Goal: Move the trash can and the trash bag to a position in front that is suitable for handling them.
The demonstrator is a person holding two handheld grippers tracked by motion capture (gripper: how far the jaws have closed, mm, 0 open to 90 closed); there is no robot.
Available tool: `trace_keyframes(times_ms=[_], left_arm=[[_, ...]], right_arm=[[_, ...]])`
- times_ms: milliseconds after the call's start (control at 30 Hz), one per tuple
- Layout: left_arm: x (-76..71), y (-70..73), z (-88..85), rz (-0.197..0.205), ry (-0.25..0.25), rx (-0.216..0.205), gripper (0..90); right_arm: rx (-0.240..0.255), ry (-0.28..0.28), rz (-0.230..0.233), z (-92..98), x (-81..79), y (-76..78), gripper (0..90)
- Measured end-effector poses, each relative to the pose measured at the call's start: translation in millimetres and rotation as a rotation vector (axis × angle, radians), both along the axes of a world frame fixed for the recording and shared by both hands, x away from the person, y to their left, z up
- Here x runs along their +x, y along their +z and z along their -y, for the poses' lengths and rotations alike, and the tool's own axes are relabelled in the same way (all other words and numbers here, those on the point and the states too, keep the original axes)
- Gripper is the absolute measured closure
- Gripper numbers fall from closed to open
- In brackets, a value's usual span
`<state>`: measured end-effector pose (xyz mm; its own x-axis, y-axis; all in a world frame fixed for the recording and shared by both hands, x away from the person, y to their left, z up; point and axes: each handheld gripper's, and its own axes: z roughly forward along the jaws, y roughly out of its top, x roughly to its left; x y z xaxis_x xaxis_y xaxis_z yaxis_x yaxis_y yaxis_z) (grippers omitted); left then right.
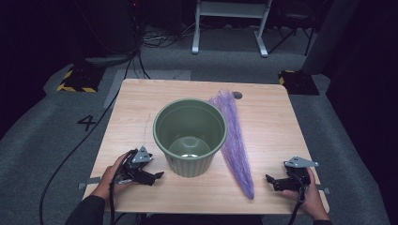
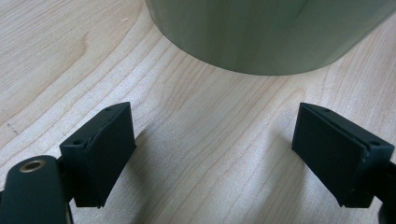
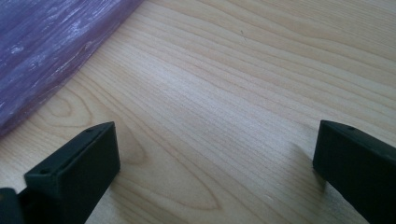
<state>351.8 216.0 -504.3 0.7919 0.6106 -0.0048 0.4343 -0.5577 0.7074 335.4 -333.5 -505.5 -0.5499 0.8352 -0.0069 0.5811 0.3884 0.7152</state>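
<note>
A green ribbed plant pot (image 1: 190, 136) stands upright in the middle of the wooden table (image 1: 136, 101), with nothing inside it. A bundle of purple fibres (image 1: 234, 140) lies just to its right, narrowing to a point near the front edge. My left gripper (image 1: 157, 176) rests on the table at the pot's lower left, jaws open and pointing at the pot's base (image 2: 261, 32). On the front right, my right gripper (image 1: 271, 180) lies open and points left toward the bundle's tip; the purple fibres (image 3: 46, 46) sit at the upper left of its view.
A small dark round hole (image 1: 238, 95) marks the table near the far edge. Grey carpet surrounds the table, with cables and a white frame (image 1: 230, 23) behind it, yellow-black striped bases (image 1: 75, 79) at the far corners and a "4" (image 1: 87, 123) on the floor.
</note>
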Motion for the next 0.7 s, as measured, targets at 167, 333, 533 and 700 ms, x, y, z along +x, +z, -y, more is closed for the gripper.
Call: trace_keyframes(times_ms=[167, 333, 533, 700], left_arm=[[-2.4, 0.0, 0.6, 0.015, 0.006, 0.003, 12.9], [-7.0, -0.2, -3.2, 0.0, 0.037, -0.002, 13.0], [-13.6, -0.3, -11.1, 0.002, 0.031, -0.002, 13.0], [-14.9, -0.2, -13.9, 0.0, 0.008, -0.001, 12.8]], right_arm=[[0.001, 0.022, -0.001, -0.2, 0.1, 0.1, 0.5], [0.002, 0.042, 0.005, -0.4, 0.2, 0.4, 2.8], [0.021, 0.052, 0.024, -0.6, -1.0, 1.9, 16.6], [0.054, 0.068, 0.043, -2.9, -3.6, 6.2, 15.9]])
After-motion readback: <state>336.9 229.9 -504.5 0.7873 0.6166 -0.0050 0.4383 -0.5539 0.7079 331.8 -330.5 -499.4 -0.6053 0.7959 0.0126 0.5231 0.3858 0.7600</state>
